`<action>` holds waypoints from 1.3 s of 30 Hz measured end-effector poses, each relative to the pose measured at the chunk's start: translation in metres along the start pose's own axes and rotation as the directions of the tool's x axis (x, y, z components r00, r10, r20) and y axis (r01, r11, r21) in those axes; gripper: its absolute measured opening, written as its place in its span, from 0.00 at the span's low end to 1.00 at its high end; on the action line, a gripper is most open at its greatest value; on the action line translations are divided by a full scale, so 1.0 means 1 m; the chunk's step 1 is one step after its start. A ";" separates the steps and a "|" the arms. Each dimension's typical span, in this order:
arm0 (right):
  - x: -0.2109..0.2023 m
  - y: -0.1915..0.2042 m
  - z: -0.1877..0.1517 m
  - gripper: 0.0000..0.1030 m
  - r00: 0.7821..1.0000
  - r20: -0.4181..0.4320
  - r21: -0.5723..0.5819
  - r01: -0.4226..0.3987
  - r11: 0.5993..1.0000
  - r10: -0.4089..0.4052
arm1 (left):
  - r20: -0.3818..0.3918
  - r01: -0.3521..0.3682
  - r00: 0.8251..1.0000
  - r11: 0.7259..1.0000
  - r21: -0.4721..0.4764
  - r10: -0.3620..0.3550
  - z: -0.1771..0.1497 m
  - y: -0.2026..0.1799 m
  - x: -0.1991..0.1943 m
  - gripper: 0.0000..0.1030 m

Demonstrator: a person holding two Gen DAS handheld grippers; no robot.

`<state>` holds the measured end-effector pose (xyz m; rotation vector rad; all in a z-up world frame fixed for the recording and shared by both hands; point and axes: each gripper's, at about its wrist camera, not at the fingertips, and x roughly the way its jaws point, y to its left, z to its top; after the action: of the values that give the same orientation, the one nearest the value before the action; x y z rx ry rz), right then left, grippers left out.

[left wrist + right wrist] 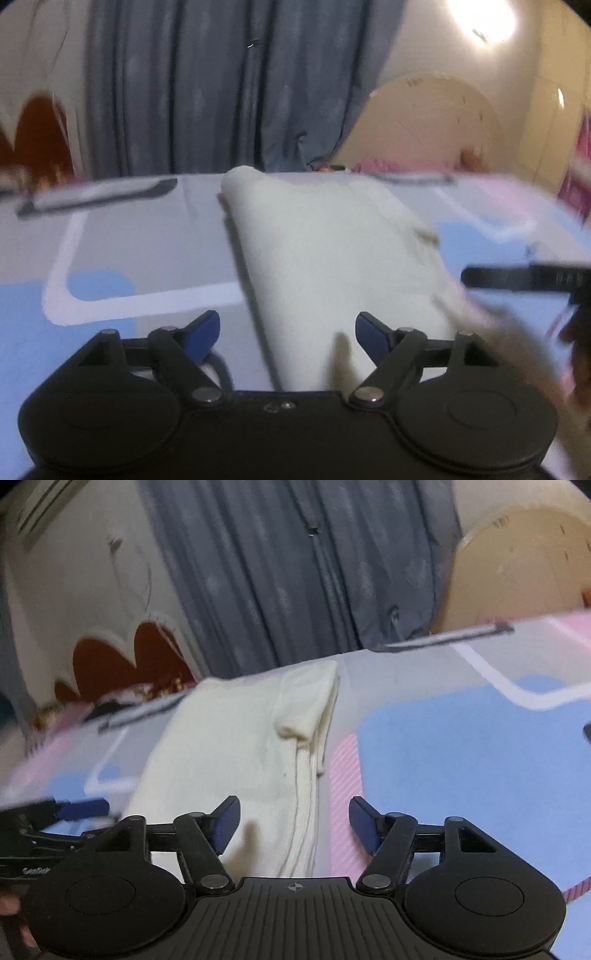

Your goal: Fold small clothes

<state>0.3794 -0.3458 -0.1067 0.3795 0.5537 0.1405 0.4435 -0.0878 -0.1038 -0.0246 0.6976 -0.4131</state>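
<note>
A cream garment [332, 266] lies folded into a long strip on a sheet [147, 251] patterned in grey, blue, white and pink, running away from both cameras toward the far edge. In the right wrist view the garment [236, 746] shows layered edges along its right side and a small folded flap partway up. The left gripper [287, 334] sits low over the near end of the strip, its blue-tipped fingers [201, 334] spread wide apart with the cloth between them but not pinched. The right gripper [294, 821] is likewise spread wide, its fingers [364, 821] apart, the left one over the cloth and the right one over a pink striped patch of the sheet just beside the garment's edge. Each view catches the other gripper at its margin, blurred: the right at the right side of the left view, the left at the left side of the right view. Beyond the sheet hangs a grey-blue curtain [295, 572], with a cream wall [424, 48] beside it and a bright lamp [480, 18] high up
</note>
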 end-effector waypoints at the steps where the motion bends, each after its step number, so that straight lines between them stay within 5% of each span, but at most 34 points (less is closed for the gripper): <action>1: 0.004 -0.005 0.006 0.62 1.000 0.001 0.042 -0.030 0.999 0.030 | -0.007 0.050 0.999 0.996 -0.075 -0.051 0.006 0.011 0.005 0.73; 4: 0.021 -0.024 0.023 0.62 0.996 -0.003 0.164 -0.091 0.982 0.093 | -0.027 0.148 0.987 0.955 -0.258 -0.160 0.016 0.037 0.023 0.64; 8: 0.051 -0.047 0.037 0.62 0.985 -0.057 0.271 -0.141 0.952 0.162 | -0.064 0.158 0.980 0.936 -0.315 -0.187 0.021 0.049 0.042 0.57; 16: 0.081 -0.057 0.050 0.62 0.965 -0.086 0.337 -0.205 0.919 0.247 | -0.066 0.185 0.972 0.902 -0.390 -0.227 0.020 0.053 0.068 0.57; 24: 0.085 -0.048 0.052 0.60 0.962 -0.116 0.257 -0.213 0.943 0.249 | -0.077 0.149 0.980 0.932 -0.329 -0.184 0.029 0.041 0.077 0.59; 31: 0.088 -0.026 0.050 0.42 0.981 -0.123 0.127 -0.132 0.983 0.148 | -0.083 0.093 0.989 0.955 -0.282 -0.121 0.033 0.027 0.076 0.57; 39: 0.077 -0.008 0.042 0.32 0.991 -0.097 0.026 -0.088 0.996 0.091 | -0.069 0.087 0.992 0.975 -0.204 -0.103 0.038 0.015 0.065 0.33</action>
<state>0.4673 -0.3482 -0.1137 0.4200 0.6361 0.2409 0.5174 -0.1026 -0.1170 -0.2343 0.8165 -0.4360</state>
